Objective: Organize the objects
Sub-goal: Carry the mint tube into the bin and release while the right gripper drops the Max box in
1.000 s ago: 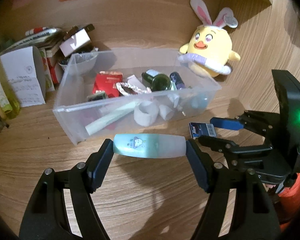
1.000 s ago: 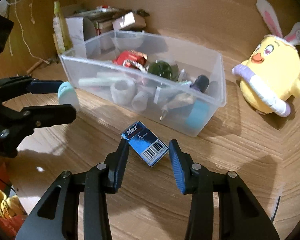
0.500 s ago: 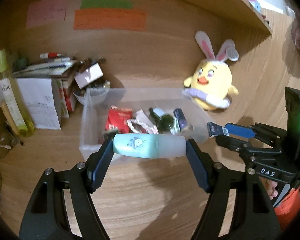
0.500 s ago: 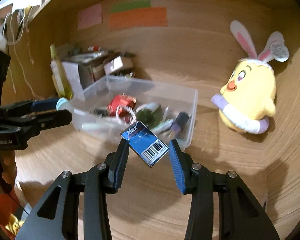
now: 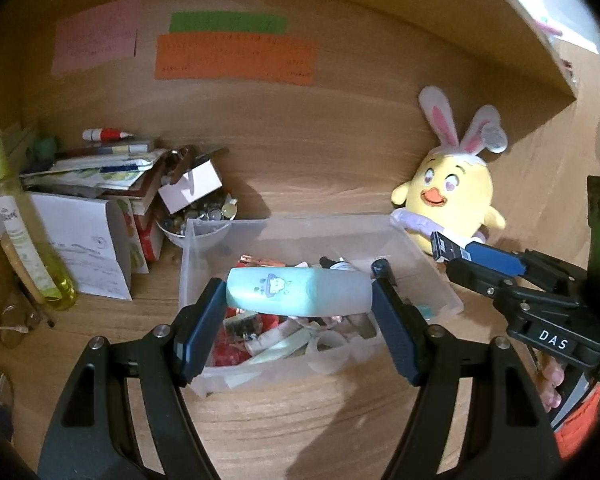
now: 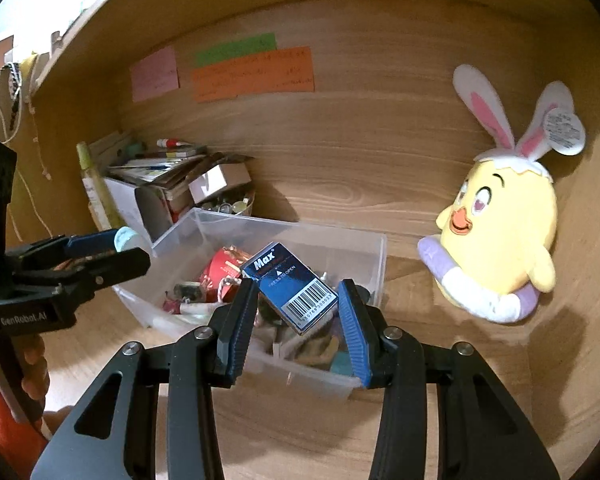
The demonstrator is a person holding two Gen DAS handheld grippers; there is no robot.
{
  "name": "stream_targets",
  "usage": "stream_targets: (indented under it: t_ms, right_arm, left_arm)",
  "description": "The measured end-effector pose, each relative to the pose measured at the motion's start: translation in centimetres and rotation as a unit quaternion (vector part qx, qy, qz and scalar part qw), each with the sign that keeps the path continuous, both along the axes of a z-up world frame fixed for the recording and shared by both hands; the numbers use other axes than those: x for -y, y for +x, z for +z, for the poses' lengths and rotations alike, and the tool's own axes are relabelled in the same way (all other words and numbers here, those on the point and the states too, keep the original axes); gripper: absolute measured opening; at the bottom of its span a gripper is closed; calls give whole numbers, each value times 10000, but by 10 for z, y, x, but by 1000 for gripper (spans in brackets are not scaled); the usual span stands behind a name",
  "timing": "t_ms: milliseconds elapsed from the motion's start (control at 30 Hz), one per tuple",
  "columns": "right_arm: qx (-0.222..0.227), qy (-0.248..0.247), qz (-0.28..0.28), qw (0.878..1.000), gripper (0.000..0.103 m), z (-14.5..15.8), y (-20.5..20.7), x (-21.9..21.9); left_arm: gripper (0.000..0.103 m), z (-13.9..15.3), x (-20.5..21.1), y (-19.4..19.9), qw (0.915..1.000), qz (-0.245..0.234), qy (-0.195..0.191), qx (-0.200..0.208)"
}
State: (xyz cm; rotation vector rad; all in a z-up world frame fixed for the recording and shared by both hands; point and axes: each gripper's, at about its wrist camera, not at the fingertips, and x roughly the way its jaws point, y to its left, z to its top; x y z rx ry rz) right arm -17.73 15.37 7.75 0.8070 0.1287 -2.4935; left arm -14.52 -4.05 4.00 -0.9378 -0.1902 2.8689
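My left gripper (image 5: 300,294) is shut on a pale teal bottle (image 5: 298,292) with a cartoon print, held crosswise above the clear plastic bin (image 5: 436,280). My right gripper (image 6: 296,292) is shut on a small blue "Max" box (image 6: 290,286) with a barcode, held above the same bin (image 6: 376,256). The bin holds several small items, among them a red packet (image 6: 220,270). The right gripper with its blue box (image 5: 446,246) shows at the right of the left wrist view. The left gripper with the bottle's end (image 6: 125,238) shows at the left of the right wrist view.
A yellow plush chick with bunny ears (image 5: 450,196) sits right of the bin against the wooden back wall. A pile of papers and boxes (image 5: 100,184), a bowl of small bits (image 5: 198,222) and a yellow-green bottle (image 5: 24,232) stand at the left. Coloured notes (image 5: 236,58) stick on the wall.
Both grippers have risen from the desk with their objects and moved forward. They now hang over the bin instead of in front of it.
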Motion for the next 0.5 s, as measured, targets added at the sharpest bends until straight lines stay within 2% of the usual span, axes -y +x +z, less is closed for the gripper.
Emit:
stream_targets:
  t_ms: [500]
  right_arm:
    - [723, 419, 109, 9964, 38, -51, -44, 27]
  left_arm:
    - [73, -42, 2, -44, 9978, -38, 9, 656]
